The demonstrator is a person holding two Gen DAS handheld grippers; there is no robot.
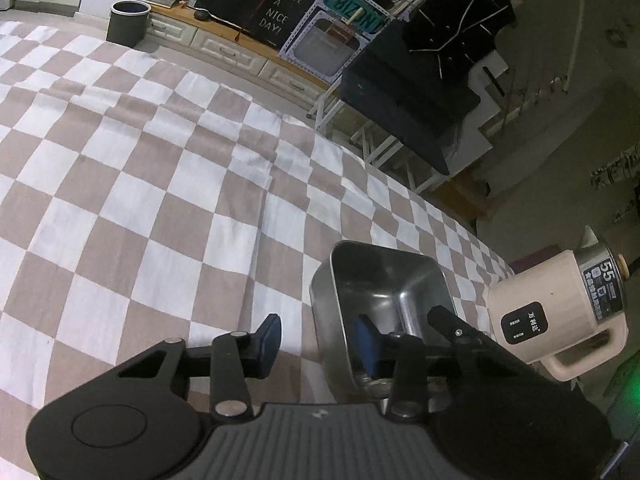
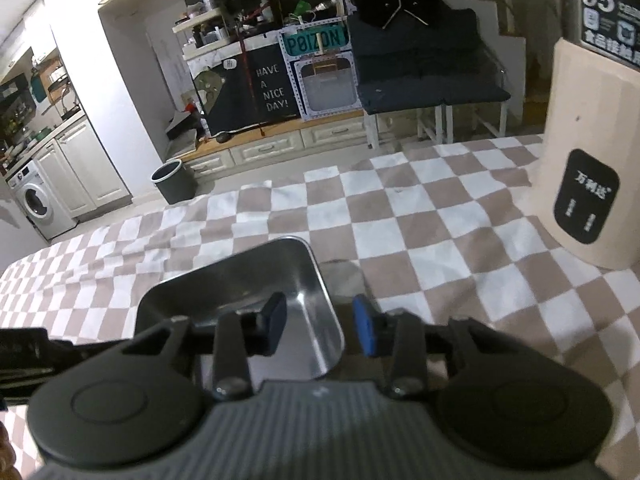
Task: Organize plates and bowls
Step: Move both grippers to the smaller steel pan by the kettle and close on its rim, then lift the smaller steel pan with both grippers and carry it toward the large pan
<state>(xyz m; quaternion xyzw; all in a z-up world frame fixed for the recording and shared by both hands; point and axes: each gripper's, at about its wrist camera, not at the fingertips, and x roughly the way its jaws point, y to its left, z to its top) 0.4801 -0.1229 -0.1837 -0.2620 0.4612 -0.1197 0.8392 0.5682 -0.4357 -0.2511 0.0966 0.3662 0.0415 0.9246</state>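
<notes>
A rectangular stainless steel tray (image 1: 384,284) sits on the checkered tablecloth (image 1: 140,184). My left gripper (image 1: 320,338) is open and straddles the tray's left wall, one blue pad outside, one inside. In the right wrist view the same tray (image 2: 256,280) lies just ahead. My right gripper (image 2: 320,326) is open and straddles the tray's right wall, its left pad inside, its right pad outside. The wall is not pinched in either view. No other plates or bowls show.
A beige electric kettle (image 1: 560,312) stands right of the tray, close to the right gripper (image 2: 592,152). Beyond the table's far edge are a grey bin (image 2: 174,182), low drawers (image 2: 256,152) and a dark bench (image 2: 432,92).
</notes>
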